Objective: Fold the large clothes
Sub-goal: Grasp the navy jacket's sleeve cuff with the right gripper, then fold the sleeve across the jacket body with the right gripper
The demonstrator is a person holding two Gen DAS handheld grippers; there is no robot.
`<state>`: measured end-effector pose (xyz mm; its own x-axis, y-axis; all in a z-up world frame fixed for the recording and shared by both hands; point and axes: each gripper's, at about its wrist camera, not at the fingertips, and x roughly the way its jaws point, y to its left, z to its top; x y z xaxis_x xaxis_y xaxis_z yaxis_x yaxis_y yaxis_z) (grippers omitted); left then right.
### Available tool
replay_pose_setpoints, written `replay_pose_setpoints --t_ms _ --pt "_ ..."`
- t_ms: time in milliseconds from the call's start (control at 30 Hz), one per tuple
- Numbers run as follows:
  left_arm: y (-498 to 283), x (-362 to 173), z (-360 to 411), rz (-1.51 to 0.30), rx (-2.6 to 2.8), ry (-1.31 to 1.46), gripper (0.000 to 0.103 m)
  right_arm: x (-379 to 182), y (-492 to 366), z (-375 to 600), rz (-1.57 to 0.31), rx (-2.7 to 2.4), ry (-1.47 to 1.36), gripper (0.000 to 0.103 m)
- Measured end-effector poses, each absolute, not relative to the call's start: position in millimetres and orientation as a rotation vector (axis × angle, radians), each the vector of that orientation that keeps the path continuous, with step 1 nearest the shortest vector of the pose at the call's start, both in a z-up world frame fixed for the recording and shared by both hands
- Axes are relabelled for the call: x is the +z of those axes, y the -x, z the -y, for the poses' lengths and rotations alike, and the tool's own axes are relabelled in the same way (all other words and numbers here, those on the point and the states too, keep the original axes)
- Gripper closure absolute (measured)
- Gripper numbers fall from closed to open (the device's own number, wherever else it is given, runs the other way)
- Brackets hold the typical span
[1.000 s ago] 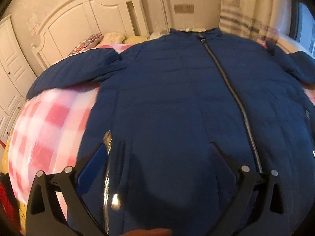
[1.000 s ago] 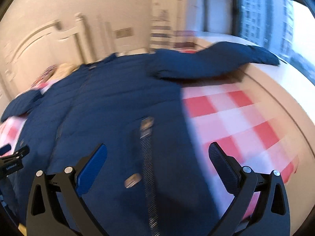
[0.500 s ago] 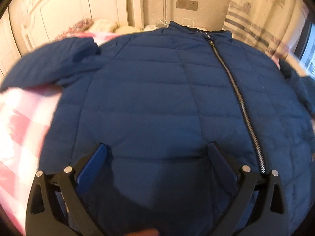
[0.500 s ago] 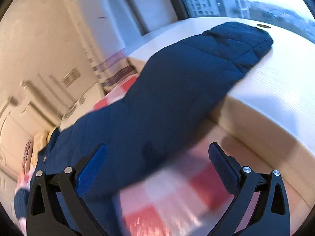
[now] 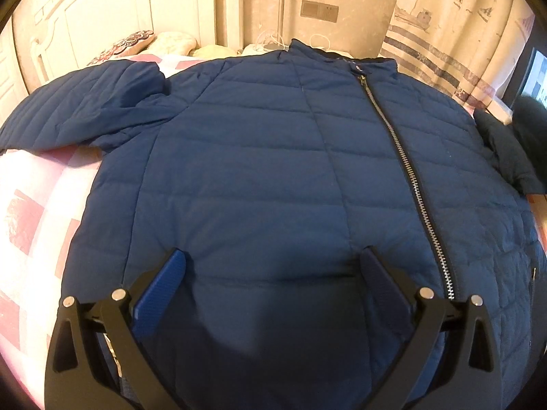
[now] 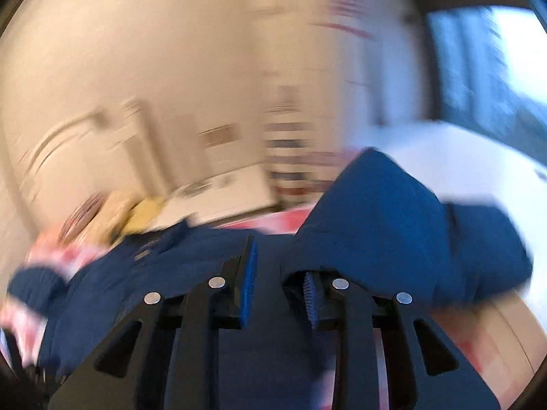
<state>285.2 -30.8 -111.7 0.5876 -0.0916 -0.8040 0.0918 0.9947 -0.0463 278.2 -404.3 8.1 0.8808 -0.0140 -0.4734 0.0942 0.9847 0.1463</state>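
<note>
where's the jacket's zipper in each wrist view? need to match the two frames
Left wrist: the zipper runs from the collar at upper centre down to the lower right, ending beside the left gripper.
Right wrist: not discernible; the picture is motion-blurred, and the jacket shows only as blue fabric behind the right gripper.
Shared landmark: the wall switch plate.

Bed [image 5: 37, 205]: pink-and-white checked cover, white headboard [image 5: 112, 17] at the far end.
Jacket [image 5: 273, 177]: navy, quilted, lying front up, zipped (collar towards the headboard), one sleeve spread left.
Pillows [image 5: 136, 39]: against the headboard.
</note>
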Motion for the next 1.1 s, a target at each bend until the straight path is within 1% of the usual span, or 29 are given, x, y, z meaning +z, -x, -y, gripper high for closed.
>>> replay_pose_setpoints --t_ms 67,133,200,233,267,300,333,367,400,467,567,633,700,800,900,1000,1033,1067,1100 --pt "-284 -111 30 -0.932 -0.109 0.009 0.002 2 -283 367 -0.525 0.030 -0.125 0.075" --pt "-284 -111 29 -0.931 -0.110 0.011 0.002 -17 -290 333 -0.601 0.092 -0.098 0.075" --pt "-284 -111 30 -0.930 -0.109 0.010 0.002 -45 -303 313 -0.709 0.117 -0.086 0.075" --pt "-285 -111 30 -0.930 -0.109 0.010 0.002 -60 -306 307 -0.770 0.102 -0.076 0.072" --pt "-285 -111 30 -0.930 -0.110 0.010 0.002 -74 -308 302 -0.833 0.090 -0.074 0.061" --pt "-285 -111 30 -0.930 -0.110 0.011 0.002 -86 -312 302 -0.894 0.098 -0.090 0.056" --pt "-285 -111 30 -0.930 -0.110 0.010 0.002 -87 -312 305 -0.905 0.121 -0.106 0.047" --pt "-285 -111 30 -0.930 -0.109 0.010 0.002 -83 -309 307 -0.909 0.146 -0.124 0.029" --pt "-286 -111 29 -0.931 -0.110 0.012 0.002 -78 -303 313 -0.912 0.172 -0.158 0.017" --pt "-284 -111 30 -0.930 -0.110 0.011 0.002 -69 -289 323 -0.910 0.191 -0.211 0.017" --pt "-284 -111 29 -0.928 -0.113 0.017 0.002 -52 -256 354 -0.802 0.180 -0.364 0.017" --pt "-284 -110 28 -0.926 -0.115 0.020 0.002 -49 -232 397 -0.731 0.090 -0.522 0.017" --pt "-284 -110 28 -0.926 -0.115 0.021 0.002 -60 -220 446 -0.703 -0.001 -0.709 0.017" --pt "-284 -110 28 -0.926 -0.116 0.021 0.002 -85 -226 495 -0.725 -0.054 -0.909 0.016" --pt "-284 -110 28 -0.925 -0.117 0.024 0.002 -97 -246 507 -0.751 -0.059 -0.979 0.016" --pt "-284 -110 27 -0.924 -0.118 0.025 0.002 -99 -271 509 -0.765 -0.093 -0.980 0.016" --pt "-284 -110 27 -0.923 -0.119 0.027 0.002 -97 -275 509 -0.746 -0.112 -0.977 0.018" --pt "-284 -110 27 -0.923 -0.119 0.028 0.002 -94 -279 509 -0.723 -0.141 -0.966 0.032" --pt "-284 -110 27 -0.922 -0.120 0.029 0.002 -86 -280 505 -0.684 -0.195 -0.915 0.042"
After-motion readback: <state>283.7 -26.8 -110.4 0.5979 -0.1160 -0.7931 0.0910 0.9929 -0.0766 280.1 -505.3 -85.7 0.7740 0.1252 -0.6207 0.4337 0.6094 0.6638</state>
